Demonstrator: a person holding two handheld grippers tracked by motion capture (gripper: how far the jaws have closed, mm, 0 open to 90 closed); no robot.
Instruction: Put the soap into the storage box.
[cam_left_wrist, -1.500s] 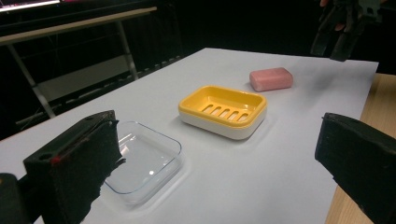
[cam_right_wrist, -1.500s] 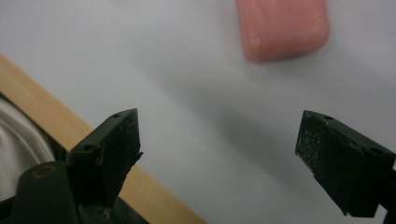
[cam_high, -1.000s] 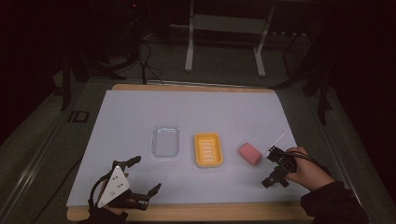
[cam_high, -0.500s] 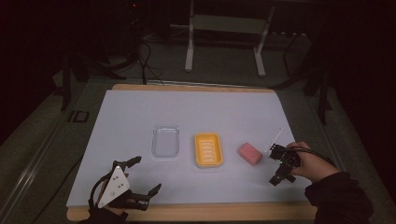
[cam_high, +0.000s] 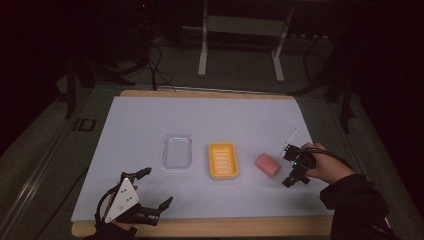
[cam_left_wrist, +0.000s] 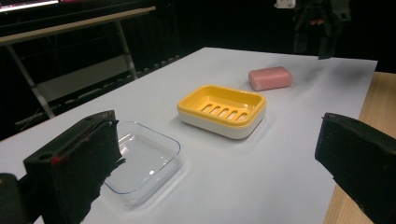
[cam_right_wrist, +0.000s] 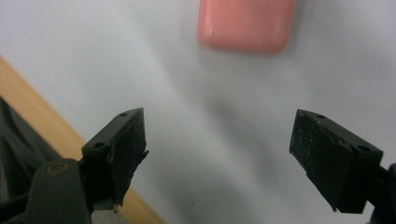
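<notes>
Looks like a lab or test room set up for recording, not a home. Dim all round, with one lit wooden-edged worktable under a plain white sheet cover. Behind it, bare grey metal frame legs of a stand on a dark floor, loose black cables trailing across. No household furniture or decoration visible, just bare, functional gear.
</notes>
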